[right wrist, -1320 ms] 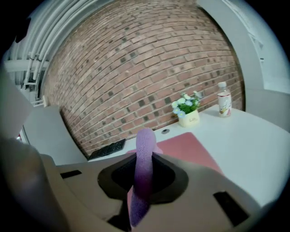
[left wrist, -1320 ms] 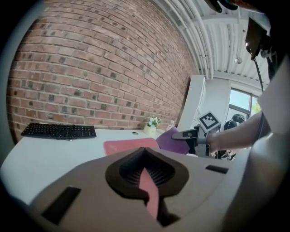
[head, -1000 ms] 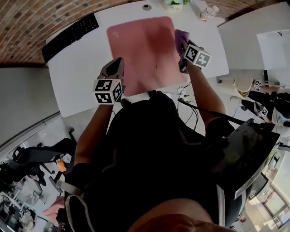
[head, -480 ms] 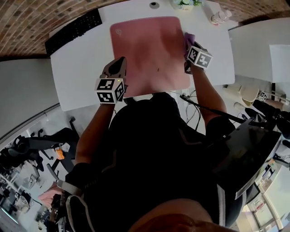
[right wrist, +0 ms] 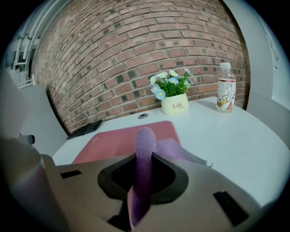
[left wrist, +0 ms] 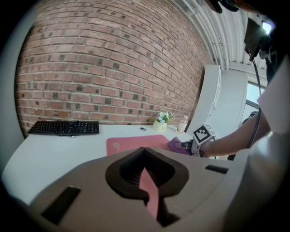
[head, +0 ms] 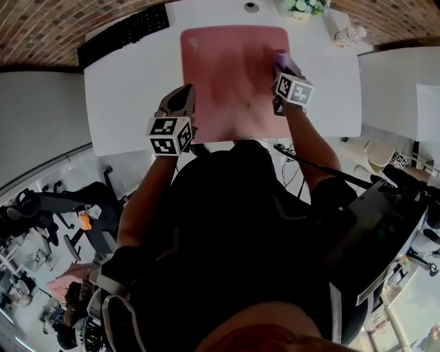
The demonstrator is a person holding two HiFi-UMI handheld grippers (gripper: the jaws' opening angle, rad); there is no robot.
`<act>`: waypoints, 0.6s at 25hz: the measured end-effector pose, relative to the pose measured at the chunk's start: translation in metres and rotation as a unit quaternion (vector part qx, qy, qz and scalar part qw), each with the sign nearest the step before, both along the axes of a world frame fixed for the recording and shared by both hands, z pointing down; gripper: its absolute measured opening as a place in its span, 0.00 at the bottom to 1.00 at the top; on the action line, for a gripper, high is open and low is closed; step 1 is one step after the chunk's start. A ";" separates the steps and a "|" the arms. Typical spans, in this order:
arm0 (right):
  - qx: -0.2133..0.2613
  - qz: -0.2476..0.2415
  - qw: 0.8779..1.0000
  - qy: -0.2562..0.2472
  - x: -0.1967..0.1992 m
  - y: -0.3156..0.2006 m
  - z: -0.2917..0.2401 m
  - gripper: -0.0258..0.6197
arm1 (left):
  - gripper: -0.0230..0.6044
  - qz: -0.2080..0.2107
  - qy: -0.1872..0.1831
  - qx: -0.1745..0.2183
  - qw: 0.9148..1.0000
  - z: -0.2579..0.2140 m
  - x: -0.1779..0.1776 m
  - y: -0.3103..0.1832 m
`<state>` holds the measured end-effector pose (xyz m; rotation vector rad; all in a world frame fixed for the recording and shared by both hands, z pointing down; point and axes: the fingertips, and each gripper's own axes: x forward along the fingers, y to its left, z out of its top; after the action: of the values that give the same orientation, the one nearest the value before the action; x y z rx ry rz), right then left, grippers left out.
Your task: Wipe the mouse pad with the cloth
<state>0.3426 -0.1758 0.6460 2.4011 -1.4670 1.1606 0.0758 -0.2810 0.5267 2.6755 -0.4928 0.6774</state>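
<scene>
The pink mouse pad (head: 230, 69) lies on the white desk (head: 130, 96); it also shows in the left gripper view as the pad (left wrist: 131, 144) and in the right gripper view as the pad (right wrist: 115, 140). My right gripper (head: 283, 75) is at the pad's right edge, shut on a purple cloth (head: 284, 62). A fold of that cloth (right wrist: 145, 149) sticks up between the jaws and the rest drapes onto the pad. My left gripper (head: 183, 100) is at the pad's near left edge. A pink strip shows between its closed jaws (left wrist: 146, 186), so it appears pinched on the pad's edge.
A black keyboard (head: 124, 36) lies at the desk's far left. A potted flower plant (right wrist: 174, 97) and a bottle (right wrist: 225, 88) stand at the back right, with a small round disc (head: 251, 7) behind the pad. A second white table (head: 399, 82) is to the right.
The head view has shifted, so the desk sits further right in frame. The right gripper with the cloth stays at the pad's right edge; the left gripper keeps its place.
</scene>
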 end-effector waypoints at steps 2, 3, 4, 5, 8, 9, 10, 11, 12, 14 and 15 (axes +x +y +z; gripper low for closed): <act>0.001 -0.012 1.000 -0.003 -0.010 -0.008 0.001 0.13 | 0.04 -0.004 0.000 -0.002 1.000 0.001 -0.005 0.000; 0.001 -0.017 1.000 -0.004 -0.014 -0.012 0.000 0.13 | 0.04 -0.006 0.001 -0.003 1.000 0.001 -0.008 0.000; 0.001 -0.023 1.000 -0.004 -0.019 -0.016 0.000 0.13 | 0.04 -0.008 0.002 -0.004 1.000 0.000 -0.011 0.000; 0.001 -0.029 1.000 -0.004 -0.024 -0.019 0.000 0.13 | 0.04 -0.010 0.002 -0.004 1.000 0.000 -0.013 0.000; -0.002 -0.047 0.999 -0.003 -0.037 -0.030 0.000 0.13 | 0.04 -0.019 0.006 -0.003 1.000 -0.003 -0.020 -0.003; -0.002 -0.052 0.999 -0.005 -0.041 -0.034 0.000 0.13 | 0.04 -0.023 0.008 -0.003 1.000 -0.004 -0.022 -0.004; -0.001 -0.056 0.998 -0.007 -0.046 -0.037 0.000 0.13 | 0.04 -0.027 0.008 -0.003 1.000 -0.004 -0.025 -0.006; 0.000 -0.062 0.998 -0.009 -0.052 -0.041 0.000 0.13 | 0.04 -0.030 0.009 -0.003 1.000 -0.004 -0.028 -0.007; 0.001 -0.067 0.998 -0.011 -0.057 -0.044 0.000 0.13 | 0.04 -0.034 0.009 -0.003 0.999 -0.004 -0.032 -0.008; 0.001 -0.080 0.997 -0.012 -0.069 -0.052 0.000 0.13 | 0.04 -0.042 0.010 -0.006 0.999 -0.004 -0.039 -0.010; 0.001 -0.087 0.996 -0.012 -0.074 -0.056 -0.001 0.13 | 0.04 -0.046 0.012 -0.008 0.999 -0.004 -0.042 -0.011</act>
<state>0.2685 -0.2318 0.6454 2.2144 -1.6478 1.1523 0.0340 -0.2918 0.5231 2.6241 -0.5973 0.6200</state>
